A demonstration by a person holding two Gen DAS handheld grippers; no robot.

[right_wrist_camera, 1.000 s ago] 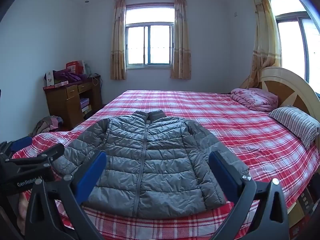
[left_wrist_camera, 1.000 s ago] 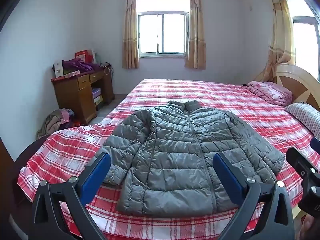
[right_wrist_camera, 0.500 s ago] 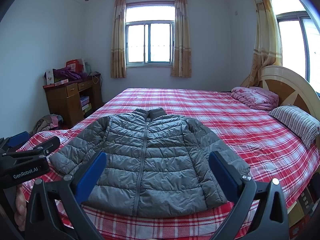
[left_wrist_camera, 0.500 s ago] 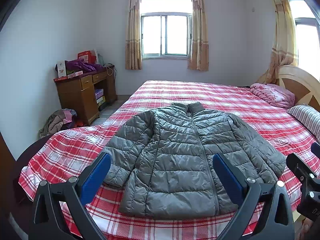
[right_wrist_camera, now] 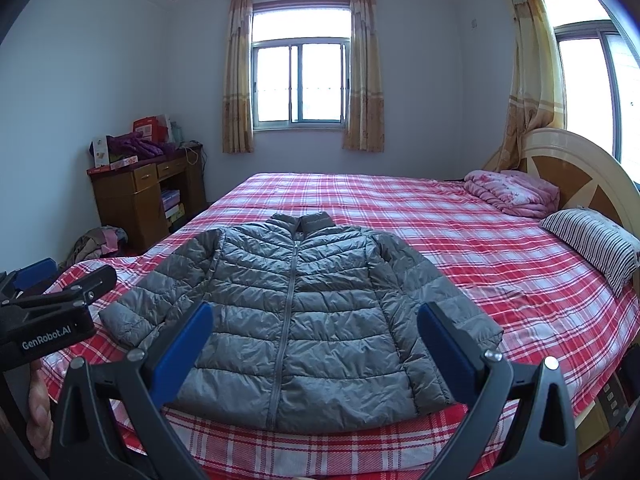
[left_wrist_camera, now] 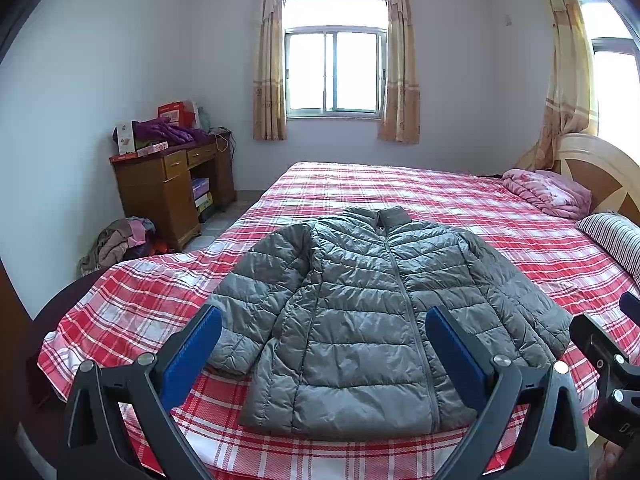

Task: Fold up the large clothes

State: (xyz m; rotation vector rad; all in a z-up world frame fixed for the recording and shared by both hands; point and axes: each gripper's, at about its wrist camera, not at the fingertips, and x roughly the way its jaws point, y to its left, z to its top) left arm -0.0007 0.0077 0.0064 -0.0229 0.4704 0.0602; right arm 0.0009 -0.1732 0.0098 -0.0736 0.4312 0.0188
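Left wrist view: left gripper (left_wrist_camera: 322, 350) is held spread wide, nothing between the blue pads (left_wrist_camera: 192, 354); it is poised above the near edge of the bed, clear of the cloth.
Right wrist view: right gripper (right_wrist_camera: 310, 346) is likewise spread wide and empty, held just beside the left one and above the jacket hem.
Jacket position: grey quilted jacket (left_wrist_camera: 376, 320) is laid flat, front up and zipped, on the near half of the bed (left_wrist_camera: 460, 200); collar is pointed toward the window, hem toward the grippers, both sleeves angled outward alongside the body.
Handling (judged): padded and light, soft, no stiffness to hold a crease; shell looks slick, so slipping from a shallow pinch is expected. Puffed filling is likely to spring a fold back open.
Grasp points (judged): left sleeve cuff (left_wrist_camera: 230, 354) and right sleeve cuff (right_wrist_camera: 480, 330) are suggested, each to be pinched through the full thickness and carried across the chest; hem corners afterwards.
Change from a second earlier: jacket is unchanged in lay; both views are shifted only slightly, with a little more of the near bed edge shown. Gripper spread is unchanged.
Surroundings: folded pink quilt (right_wrist_camera: 516, 196) and striped pillow (right_wrist_camera: 592, 240) are well apart from the jacket, by the headboard.
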